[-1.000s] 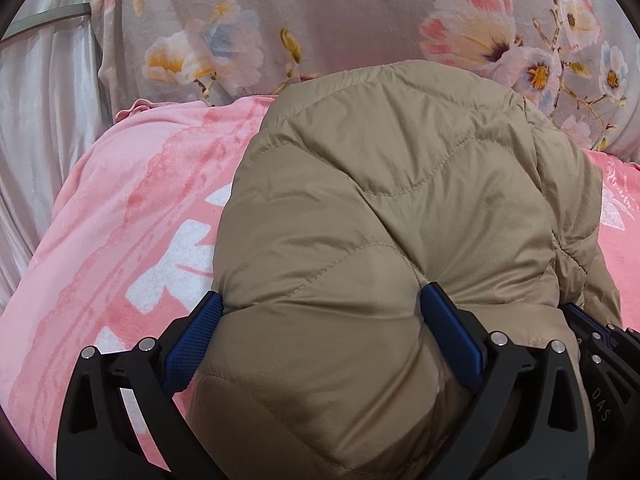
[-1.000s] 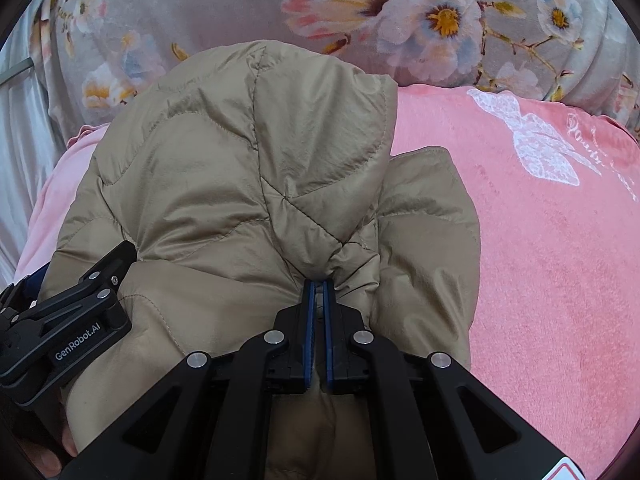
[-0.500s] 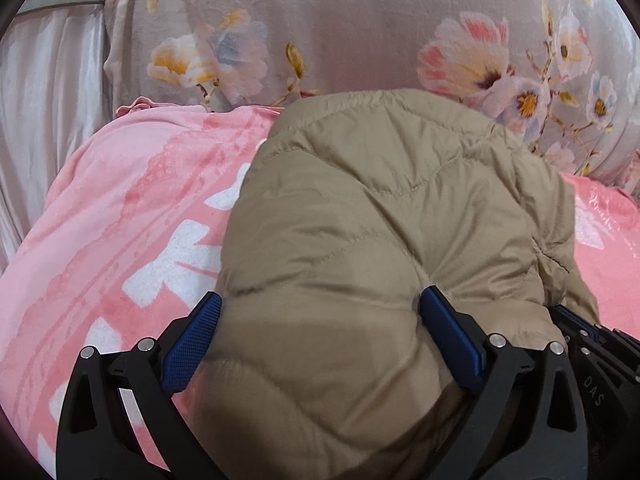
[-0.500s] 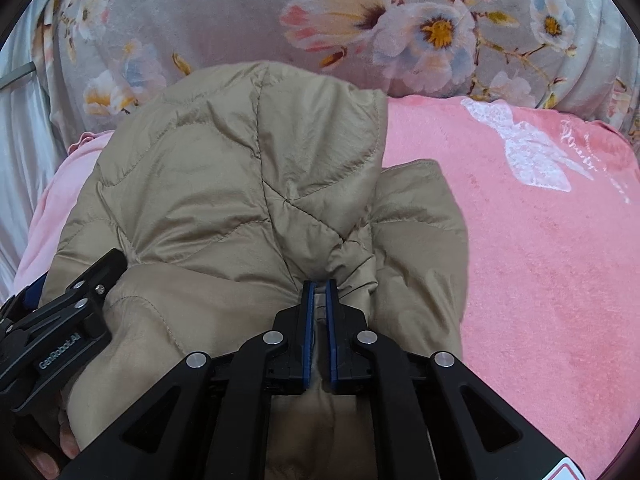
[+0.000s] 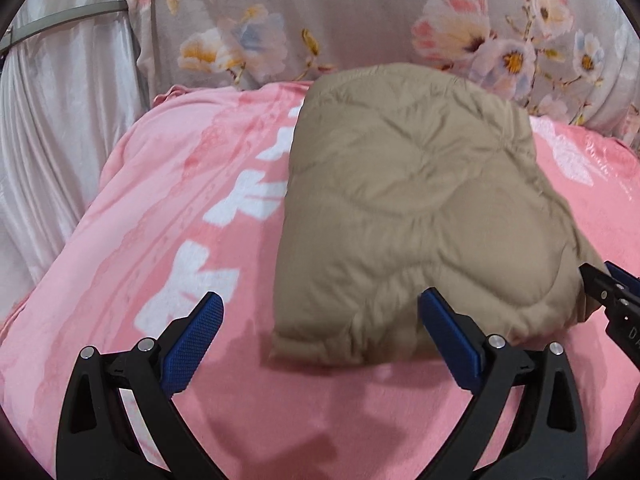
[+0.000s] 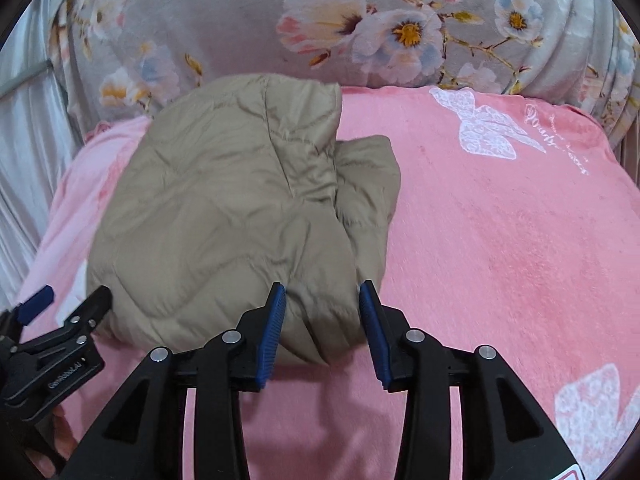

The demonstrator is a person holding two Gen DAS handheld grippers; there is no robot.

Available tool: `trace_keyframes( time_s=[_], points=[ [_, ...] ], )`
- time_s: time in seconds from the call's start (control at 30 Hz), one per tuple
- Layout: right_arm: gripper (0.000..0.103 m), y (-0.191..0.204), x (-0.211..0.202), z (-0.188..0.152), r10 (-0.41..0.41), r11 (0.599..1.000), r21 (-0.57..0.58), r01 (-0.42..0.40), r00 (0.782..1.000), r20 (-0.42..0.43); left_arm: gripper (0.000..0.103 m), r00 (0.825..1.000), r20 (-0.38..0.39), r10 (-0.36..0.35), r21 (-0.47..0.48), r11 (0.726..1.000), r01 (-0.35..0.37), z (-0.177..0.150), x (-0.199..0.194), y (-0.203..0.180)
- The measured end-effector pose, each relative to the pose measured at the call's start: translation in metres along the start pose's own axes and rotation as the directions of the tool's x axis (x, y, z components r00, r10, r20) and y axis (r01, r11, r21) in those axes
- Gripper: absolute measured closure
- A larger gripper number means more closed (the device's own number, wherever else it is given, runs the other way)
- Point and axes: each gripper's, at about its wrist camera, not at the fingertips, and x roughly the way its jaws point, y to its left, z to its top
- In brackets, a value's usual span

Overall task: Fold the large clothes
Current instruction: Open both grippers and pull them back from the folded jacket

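Covering the whole work surface, the pink blanket (image 5: 168, 208) carries white printed shapes, among them a white butterfly (image 6: 486, 128) on its far right portion. Behind it stands a grey floral cushion (image 6: 248, 20), and pale satin drapery (image 5: 52, 128) hangs at the far left.

The tan quilted jacket (image 5: 408, 216) lies on the blanket as a folded, puffy bundle, its far edge close to the floral cushion. In the right wrist view a smaller fold of the same jacket (image 6: 368, 184) sticks out at the bundle's right side, resting on the pink blanket.

The left gripper (image 5: 320, 340) stands wide open — its blue pads are far apart and grip nothing. Its right pad sits in front of the bundle's near edge; whether it touches the fabric cannot be told. Its left pad is over bare blanket, clear of the jacket. In the right wrist view this gripper (image 6: 68, 320) shows at the lower left, beside the bundle's near left corner.

The right gripper (image 6: 322, 312) has just been opening and now stands partly open. The near corner of the jacket lies between its blue pads, which no longer pinch it. In the left wrist view this gripper (image 5: 612, 292) appears at the right edge, beside the bundle.
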Motion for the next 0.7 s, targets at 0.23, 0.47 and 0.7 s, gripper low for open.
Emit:
trace_keyframes(
  time_s=[0.23, 0.47, 0.7],
  points=[
    [0.063, 0.0, 0.017, -0.012, -0.021, 1.0, -0.002, 0.021, 0.999, -0.042, 0.005, 0.998, -0.05, 0.042, -0.006, 0.999, -0.042, -0.001, 0.021, 0.004],
    [0.062, -0.001, 0.012, -0.016, -0.029, 1.0, -0.013, 0.028, 0.999, -0.046, 0.006, 0.996, -0.077, 0.041, -0.002, 0.999, -0.042, 0.0, 0.019, 0.004],
    [0.04, -0.012, -0.037, -0.071, -0.029, 0.999, 0.03, 0.028, 0.999, 0.027, 0.006, 1.0, -0.008, -0.017, 0.019, 1.0, 0.017, -0.039, -0.026, -0.008]
  ],
)
